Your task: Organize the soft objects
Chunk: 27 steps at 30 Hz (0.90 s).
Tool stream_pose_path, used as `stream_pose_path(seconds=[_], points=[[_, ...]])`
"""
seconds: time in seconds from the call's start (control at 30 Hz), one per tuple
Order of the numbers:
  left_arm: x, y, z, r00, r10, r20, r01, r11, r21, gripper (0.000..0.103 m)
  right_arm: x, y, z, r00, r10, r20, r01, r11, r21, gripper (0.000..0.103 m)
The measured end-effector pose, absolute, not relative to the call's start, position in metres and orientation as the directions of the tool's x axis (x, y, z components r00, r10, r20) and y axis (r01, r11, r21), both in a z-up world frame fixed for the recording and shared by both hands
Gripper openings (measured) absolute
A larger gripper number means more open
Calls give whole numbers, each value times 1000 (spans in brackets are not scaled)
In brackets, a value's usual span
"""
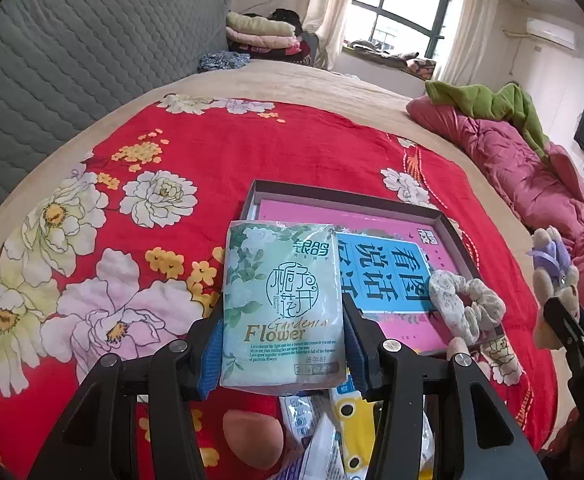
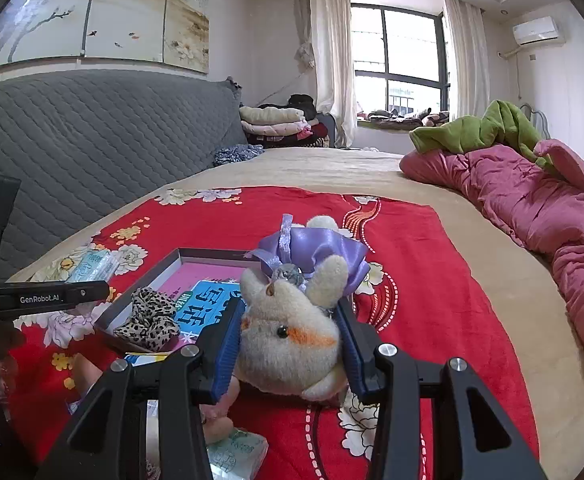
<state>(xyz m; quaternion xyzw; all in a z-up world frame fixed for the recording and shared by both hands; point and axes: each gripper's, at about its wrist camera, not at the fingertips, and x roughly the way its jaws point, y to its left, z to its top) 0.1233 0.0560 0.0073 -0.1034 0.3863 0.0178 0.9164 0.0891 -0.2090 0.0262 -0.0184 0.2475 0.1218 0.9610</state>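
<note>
Over on the left, the grey quilted headboard [image 1: 72, 52] backs the bed, and a red flowered blanket [image 1: 104, 184] is spread across it. The left tongs [image 1: 282, 344] are clenched on a pale green tissue pack [image 1: 282, 300], lifted above the blanket with its far end over the near left corner of the box [image 1: 348, 196]. Below the tongs lie a pink sponge [image 1: 252, 444] and a heap of small packets [image 1: 332, 428]. The box is shallow and dark-walled, lying on the blanket with a pink and blue book [image 1: 388, 272] flat inside it. A pale flowered scrunchie [image 1: 464, 304] rests on the box's near right corner, and from the right wrist view a leopard scrunchie [image 2: 148, 320] sits at its near edge. Further right, the right tongs [image 2: 290, 344] grip a cream plush toy [image 2: 288, 344] in a purple satin dress [image 2: 312, 248], held just above the blanket beside the box's right side. At the far right, a rumpled pink quilt [image 2: 532, 208] lies along the bed with a green cloth [image 2: 488, 128] on top.
</note>
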Motion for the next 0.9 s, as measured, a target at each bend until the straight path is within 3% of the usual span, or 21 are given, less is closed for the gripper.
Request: stream_pose_path(seconds=[0.9], points=[[160,62,-31,660,-24,-750,-127,982,-143,52,105,-212,24,860,188,-474,-216,976,-5,45]])
